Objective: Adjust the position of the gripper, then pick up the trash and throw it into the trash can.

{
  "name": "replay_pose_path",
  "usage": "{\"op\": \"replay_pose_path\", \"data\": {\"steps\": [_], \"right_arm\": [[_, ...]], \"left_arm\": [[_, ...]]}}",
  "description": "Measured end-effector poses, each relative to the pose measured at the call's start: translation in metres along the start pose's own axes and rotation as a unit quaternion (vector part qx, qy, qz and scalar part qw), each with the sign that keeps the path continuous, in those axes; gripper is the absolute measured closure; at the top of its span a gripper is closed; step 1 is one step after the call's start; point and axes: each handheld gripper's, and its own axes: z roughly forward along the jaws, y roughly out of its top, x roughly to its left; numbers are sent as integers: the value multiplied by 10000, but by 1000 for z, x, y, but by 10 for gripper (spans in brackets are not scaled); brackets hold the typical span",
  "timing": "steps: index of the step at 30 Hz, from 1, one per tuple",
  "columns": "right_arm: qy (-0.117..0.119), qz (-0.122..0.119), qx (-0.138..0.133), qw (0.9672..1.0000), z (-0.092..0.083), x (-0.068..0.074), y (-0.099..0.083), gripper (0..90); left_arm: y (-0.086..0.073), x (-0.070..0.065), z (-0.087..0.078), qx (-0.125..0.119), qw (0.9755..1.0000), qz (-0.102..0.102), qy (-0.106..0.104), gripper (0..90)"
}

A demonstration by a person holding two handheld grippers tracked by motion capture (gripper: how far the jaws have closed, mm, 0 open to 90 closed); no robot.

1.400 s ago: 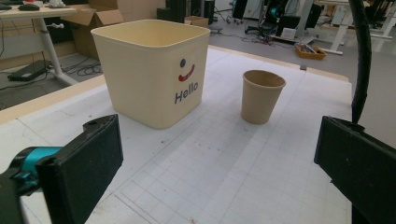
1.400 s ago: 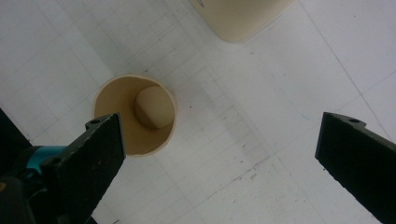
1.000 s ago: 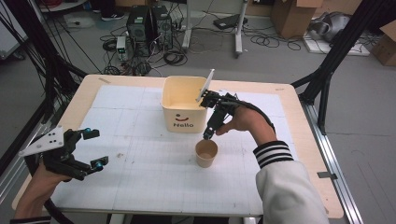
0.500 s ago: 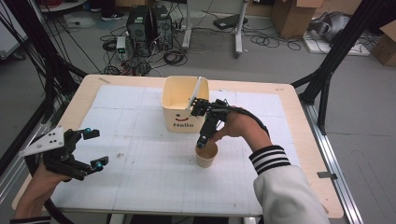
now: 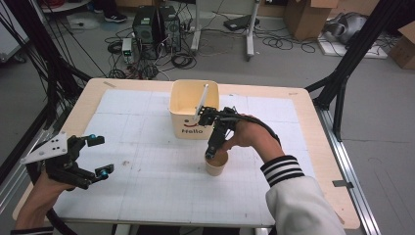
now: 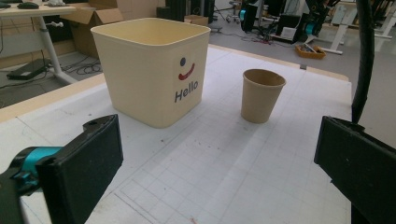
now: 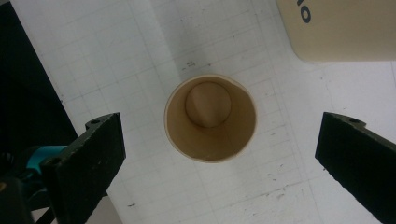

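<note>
Right hand-held gripper (image 5: pixel 211 152), jaws spread wide and holding nothing, points steeply downward directly above the small brown paper cup (image 5: pixel 216 164); in the right gripper view the cup's round mouth (image 7: pixel 210 118) lies centred between the two black jaws, each standing well clear of the rim, and the cup appears empty. The cup stands upright on the white gridded table mat (image 5: pixel 147 196), its long axis vertical and roughly in line with the gripper's approach, so a straight descent would put one jaw on either side of the wall. Just beyond the cup, apart from it, stands the cream square plastic tub marked "Hello" (image 5: pixel 192 125), the nearest obstacle to the far jaw; a white flat stick (image 5: pixel 201 102) leans inside it. Left hand-held gripper (image 5: pixel 98 155), likewise wide open and empty, is held near the table's left edge, well apart from the cup (image 6: pixel 261 95), so the right gripper is clearly the nearer.
</note>
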Motion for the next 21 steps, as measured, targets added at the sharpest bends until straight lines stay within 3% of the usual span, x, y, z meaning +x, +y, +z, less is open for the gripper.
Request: {"op": "replay_pose_path", "data": {"steps": [21], "right_arm": [[64,-99,-98,9999,1,2,-1,3]], "left_arm": [[0,1,0,-6,10000,-7,13,17]]}}
